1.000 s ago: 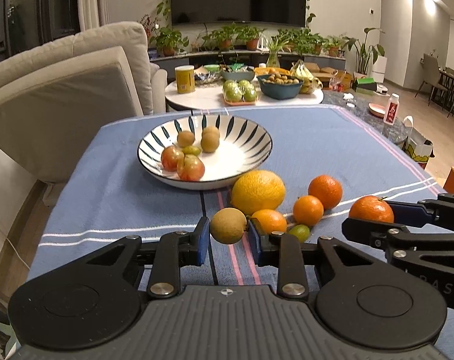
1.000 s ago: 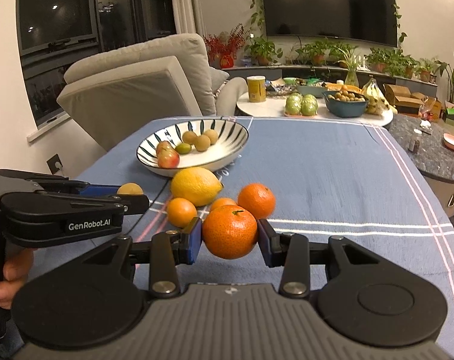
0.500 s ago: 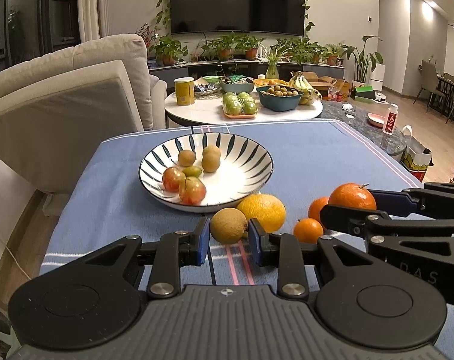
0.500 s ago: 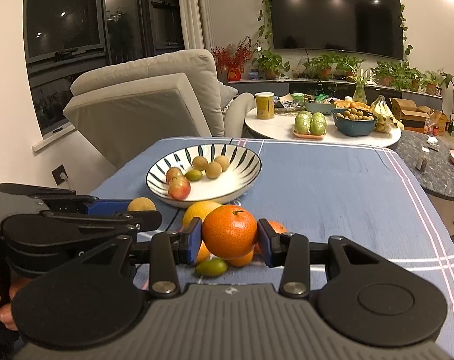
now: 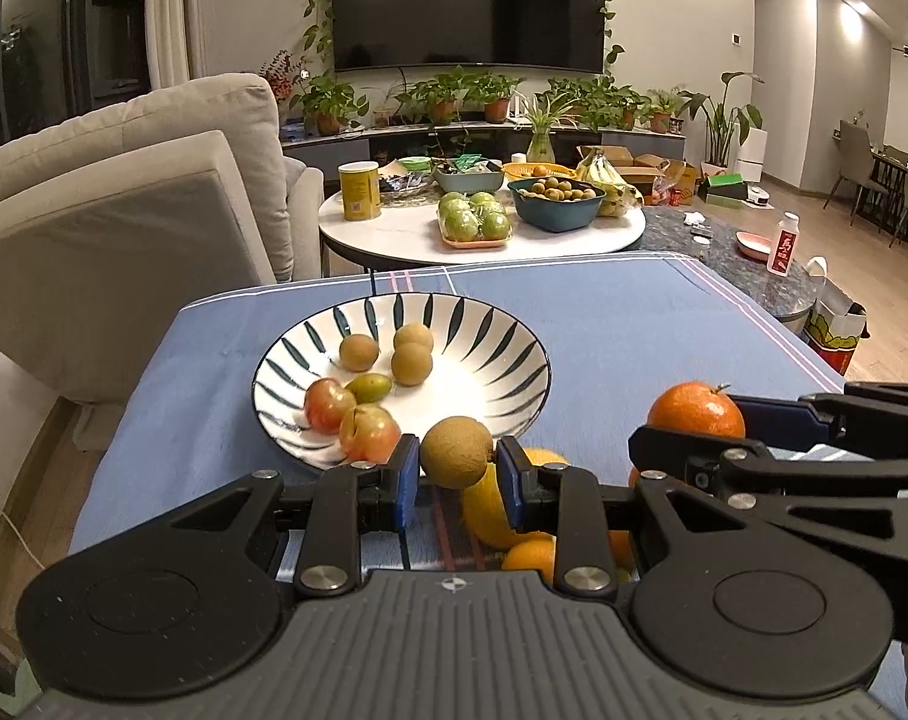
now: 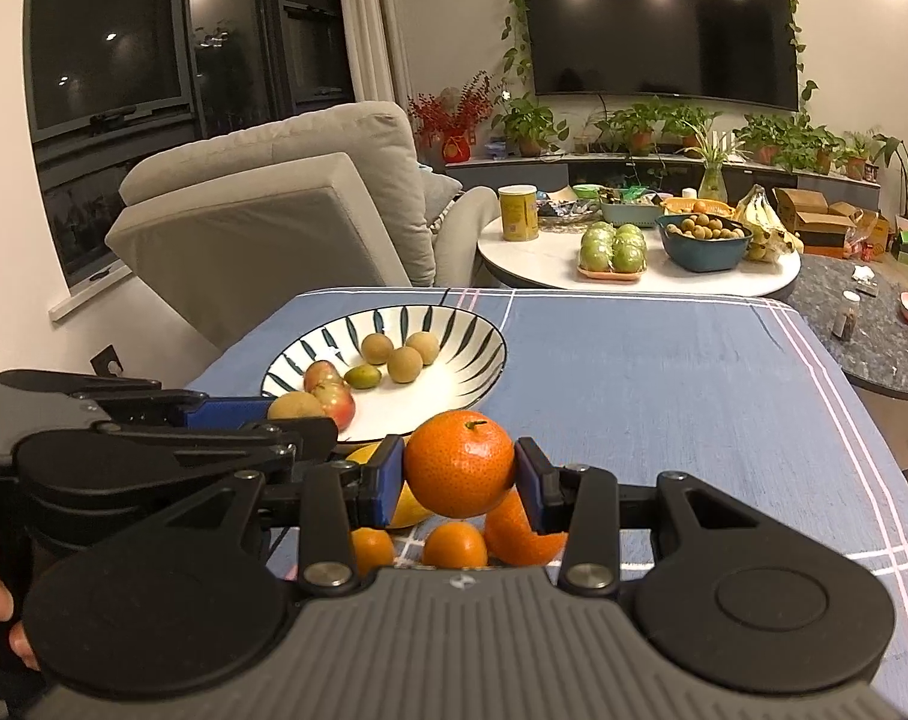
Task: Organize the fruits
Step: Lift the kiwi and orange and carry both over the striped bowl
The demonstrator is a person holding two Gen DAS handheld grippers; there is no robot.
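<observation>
My left gripper is clamped on a brown longan, low centre of frame, just in front of the striped bowl. My right gripper is squeezing a tangerine mid-frame, above the loose oranges on the blue tablecloth.

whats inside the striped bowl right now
The striped bowl holds three brown longans, one small green fruit and two red plums. The left gripper covers its near rim.
</observation>
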